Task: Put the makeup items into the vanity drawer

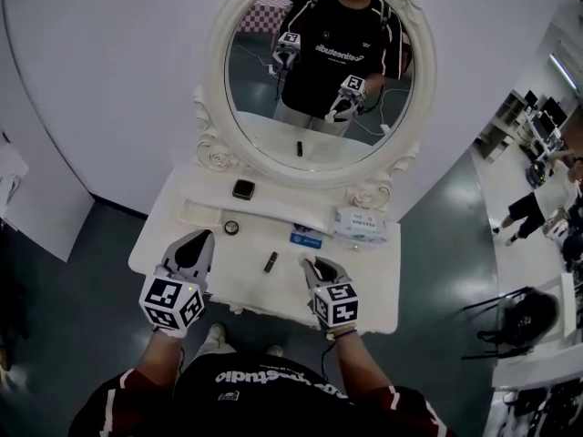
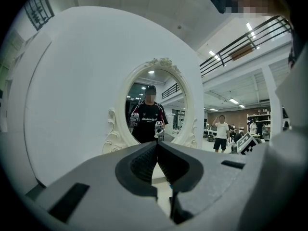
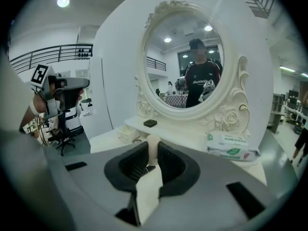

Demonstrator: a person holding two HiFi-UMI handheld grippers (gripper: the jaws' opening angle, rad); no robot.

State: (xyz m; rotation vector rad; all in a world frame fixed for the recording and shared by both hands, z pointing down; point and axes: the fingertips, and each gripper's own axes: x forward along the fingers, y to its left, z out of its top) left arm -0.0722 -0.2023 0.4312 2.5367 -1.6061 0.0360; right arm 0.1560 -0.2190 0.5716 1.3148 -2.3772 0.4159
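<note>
The white vanity table (image 1: 239, 288) stands under its oval mirror (image 1: 319, 71). A wipes pack (image 1: 360, 226) lies at the back right of the top. The left gripper (image 2: 157, 148) hangs over the front left of the top, fingers clenched tip to tip on nothing. The right gripper (image 1: 312, 267), over the front right, pinches a cream tube (image 3: 153, 143) between narrowly parted fingers. The tube's long axis runs along the jaws and its rounded end pokes forward toward the mirror. A dark stick (image 1: 271, 261) lies between the grippers.
</note>
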